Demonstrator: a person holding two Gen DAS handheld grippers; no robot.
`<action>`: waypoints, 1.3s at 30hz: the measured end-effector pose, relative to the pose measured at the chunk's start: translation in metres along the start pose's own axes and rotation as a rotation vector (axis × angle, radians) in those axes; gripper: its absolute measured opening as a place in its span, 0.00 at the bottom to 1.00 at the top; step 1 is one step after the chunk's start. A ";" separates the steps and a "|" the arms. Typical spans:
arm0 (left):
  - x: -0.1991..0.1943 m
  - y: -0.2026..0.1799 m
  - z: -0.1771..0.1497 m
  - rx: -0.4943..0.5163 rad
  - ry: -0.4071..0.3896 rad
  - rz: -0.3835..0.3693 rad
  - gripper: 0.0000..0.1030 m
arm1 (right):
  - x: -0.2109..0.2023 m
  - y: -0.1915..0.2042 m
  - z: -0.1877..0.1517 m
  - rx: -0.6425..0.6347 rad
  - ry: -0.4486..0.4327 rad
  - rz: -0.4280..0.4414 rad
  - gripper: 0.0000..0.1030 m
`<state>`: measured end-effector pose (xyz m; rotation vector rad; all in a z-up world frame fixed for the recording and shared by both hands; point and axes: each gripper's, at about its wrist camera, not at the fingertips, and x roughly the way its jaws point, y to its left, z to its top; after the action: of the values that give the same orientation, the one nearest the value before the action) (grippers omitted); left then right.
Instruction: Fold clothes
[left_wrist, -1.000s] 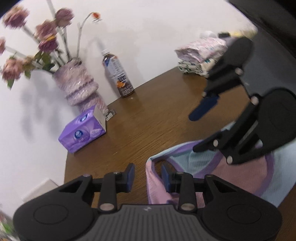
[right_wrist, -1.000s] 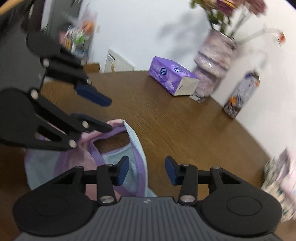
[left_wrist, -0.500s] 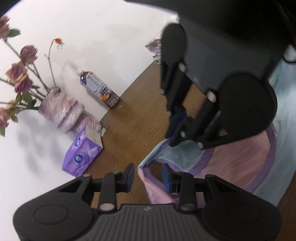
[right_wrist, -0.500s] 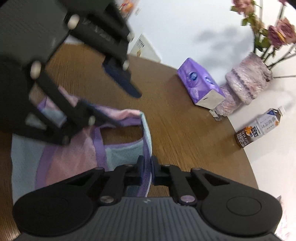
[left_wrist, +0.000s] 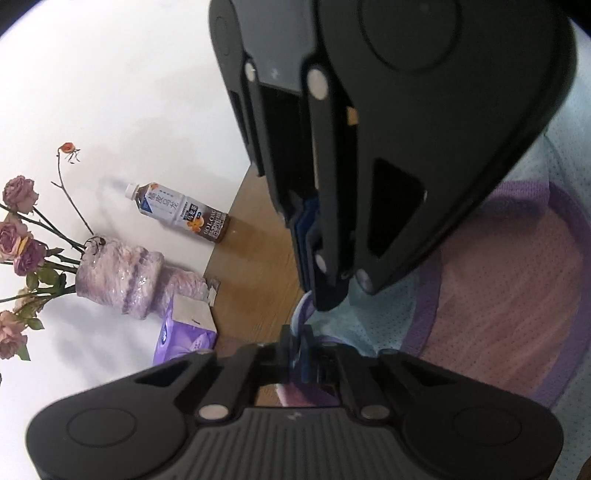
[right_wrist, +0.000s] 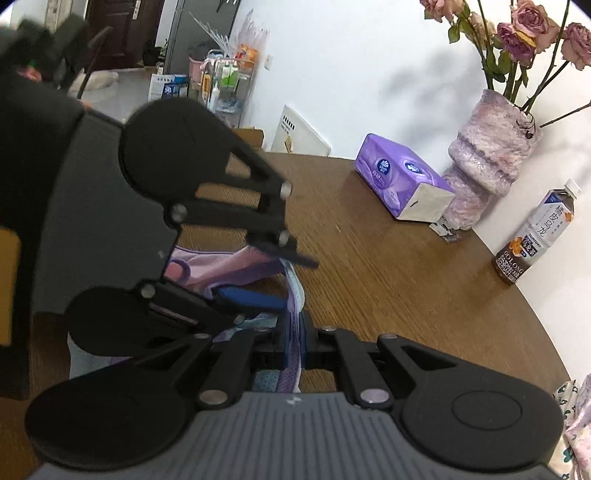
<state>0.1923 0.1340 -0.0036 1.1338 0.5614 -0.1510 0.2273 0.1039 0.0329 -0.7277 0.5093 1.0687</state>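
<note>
Comparing this moment with the frames a second before, both sets of tongs were found to have gone from spread to pressed together on cloth: the left tongs (left_wrist: 300, 345) were clamped on the purple-trimmed edge of the garment (left_wrist: 509, 295), and the right tongs (right_wrist: 294, 345) were pinched on the same trim a little further along — the two grips sat just beside each other, with the right tongs looming large across the left wrist view. From this it was judged that the grasping step was done and that the fold itself, a lift and carry of the held edge, was still to be made. The garment, pink and pale blue, was seen lying on the wooden table (right_wrist: 388, 266), near its front edge. Counted across both views: one garment being worked, one stack of patterned folded clothes (right_wrist: 576, 424) at the table's far right, one purple tissue box (right_wrist: 402, 181), one tea bottle (right_wrist: 535, 240) and one vase (right_wrist: 487, 162) holding several dried roses — their exact number could not be told.
</note>
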 end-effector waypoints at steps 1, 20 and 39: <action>-0.002 0.000 -0.001 0.002 0.002 0.003 0.02 | 0.000 -0.001 -0.001 0.001 -0.001 0.000 0.04; -0.023 -0.013 -0.019 -0.026 0.085 0.057 0.26 | -0.008 0.031 -0.001 -0.122 -0.062 0.013 0.02; -0.079 -0.033 -0.020 -0.208 0.132 0.070 0.01 | -0.054 0.010 -0.013 0.153 -0.141 0.145 0.28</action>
<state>0.1053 0.1244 0.0026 0.9639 0.6387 0.0431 0.1962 0.0653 0.0588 -0.4828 0.5224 1.1933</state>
